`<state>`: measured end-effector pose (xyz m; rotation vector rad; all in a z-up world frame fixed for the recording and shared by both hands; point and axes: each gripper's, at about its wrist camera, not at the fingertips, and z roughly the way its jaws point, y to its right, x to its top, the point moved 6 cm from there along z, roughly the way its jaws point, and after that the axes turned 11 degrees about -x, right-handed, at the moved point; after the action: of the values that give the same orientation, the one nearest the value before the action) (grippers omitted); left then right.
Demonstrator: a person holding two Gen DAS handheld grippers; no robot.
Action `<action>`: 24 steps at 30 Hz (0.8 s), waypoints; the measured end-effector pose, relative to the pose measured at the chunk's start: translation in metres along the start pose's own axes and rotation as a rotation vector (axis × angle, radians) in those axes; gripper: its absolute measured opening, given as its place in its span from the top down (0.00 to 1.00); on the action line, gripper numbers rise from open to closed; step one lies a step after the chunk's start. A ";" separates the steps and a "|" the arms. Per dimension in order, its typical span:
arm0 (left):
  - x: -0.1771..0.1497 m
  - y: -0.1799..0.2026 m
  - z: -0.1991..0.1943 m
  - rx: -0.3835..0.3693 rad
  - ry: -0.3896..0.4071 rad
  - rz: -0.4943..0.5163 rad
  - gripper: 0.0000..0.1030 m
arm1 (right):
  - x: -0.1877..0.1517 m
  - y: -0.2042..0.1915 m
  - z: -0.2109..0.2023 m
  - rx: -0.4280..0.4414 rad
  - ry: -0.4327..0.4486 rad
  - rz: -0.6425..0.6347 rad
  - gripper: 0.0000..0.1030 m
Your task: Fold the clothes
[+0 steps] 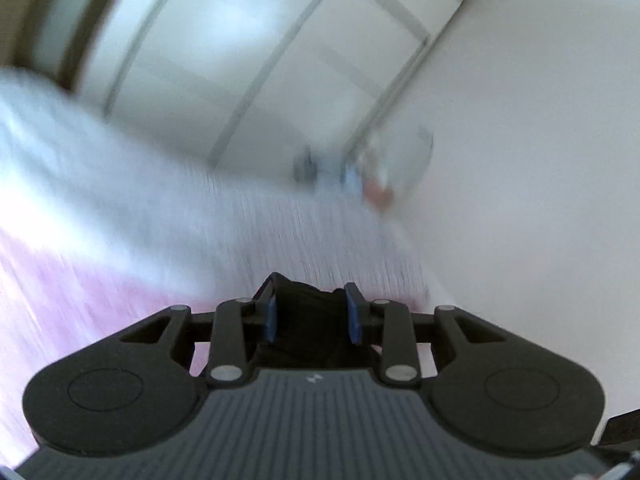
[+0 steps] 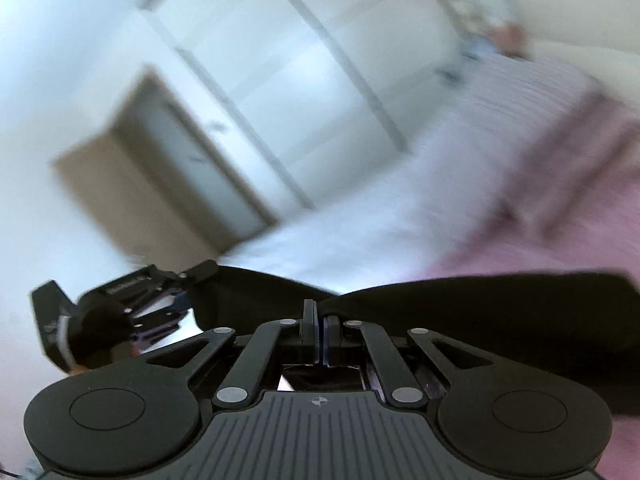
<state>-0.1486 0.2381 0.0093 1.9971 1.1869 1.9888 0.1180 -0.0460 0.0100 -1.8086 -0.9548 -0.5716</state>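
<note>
the left claw (image 1: 312, 312) is clamped on a bunch of the black garment (image 1: 308, 320), low in the frame; the right claw (image 2: 321, 334) is pinched tight on its edge (image 2: 480, 312), the cloth spanning both above the pink bed (image 2: 560, 240); judging by the blur, a thin grip may slip and drop a corner.

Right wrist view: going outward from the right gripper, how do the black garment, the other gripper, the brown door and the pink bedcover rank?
1. Black fabric garment, clamped between the right gripper fingers.
2. Left gripper, lower left, holding the garment's other end.
3. Pink bedcover, right, beyond the garment.
4. Brown door, left, far wall.
</note>
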 end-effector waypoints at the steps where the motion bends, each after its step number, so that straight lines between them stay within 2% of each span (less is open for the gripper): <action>1: 0.027 0.002 -0.019 0.003 0.029 0.036 0.73 | 0.003 -0.030 -0.002 0.042 0.024 -0.015 1.00; 5: 0.125 0.022 -0.084 0.005 0.143 0.185 0.73 | 0.017 -0.147 -0.018 0.204 0.132 -0.072 1.00; 7: 0.166 0.041 -0.109 0.013 0.203 0.271 0.73 | 0.020 -0.191 -0.020 0.255 0.192 -0.092 1.00; 10: 0.202 0.061 -0.134 0.020 0.234 0.340 0.73 | 0.024 -0.239 -0.041 0.301 0.268 -0.116 1.00; 12: 0.201 0.064 -0.136 0.042 0.193 0.370 0.73 | 0.015 -0.258 -0.052 0.300 0.272 -0.135 1.00; 14: 0.175 0.049 -0.126 0.085 0.086 0.361 0.72 | -0.002 -0.255 -0.036 0.242 0.208 -0.161 1.00; 16: 0.140 0.028 -0.112 0.139 -0.051 0.338 0.69 | -0.035 -0.242 -0.013 0.151 0.068 -0.222 1.00; 19: 0.045 -0.030 -0.092 0.313 -0.328 0.240 0.69 | -0.120 -0.205 0.017 -0.034 -0.238 -0.322 0.92; 20: 0.010 -0.047 -0.093 0.380 -0.406 0.217 0.69 | -0.151 -0.190 0.023 -0.102 -0.330 -0.353 0.85; 21: -0.026 -0.063 -0.096 0.450 -0.484 0.194 0.70 | -0.179 -0.177 0.024 -0.163 -0.395 -0.388 0.82; 22: -0.060 -0.075 -0.104 0.503 -0.543 0.165 0.70 | -0.204 -0.165 0.019 -0.215 -0.419 -0.430 0.80; 24: -0.120 -0.087 -0.134 0.584 -0.603 0.056 0.70 | -0.235 -0.145 0.012 -0.259 -0.472 -0.490 0.74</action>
<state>-0.2887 0.1712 -0.1174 2.6242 1.6515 0.9529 -0.1369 -0.0873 -0.0889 -1.9889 -1.7416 -0.5959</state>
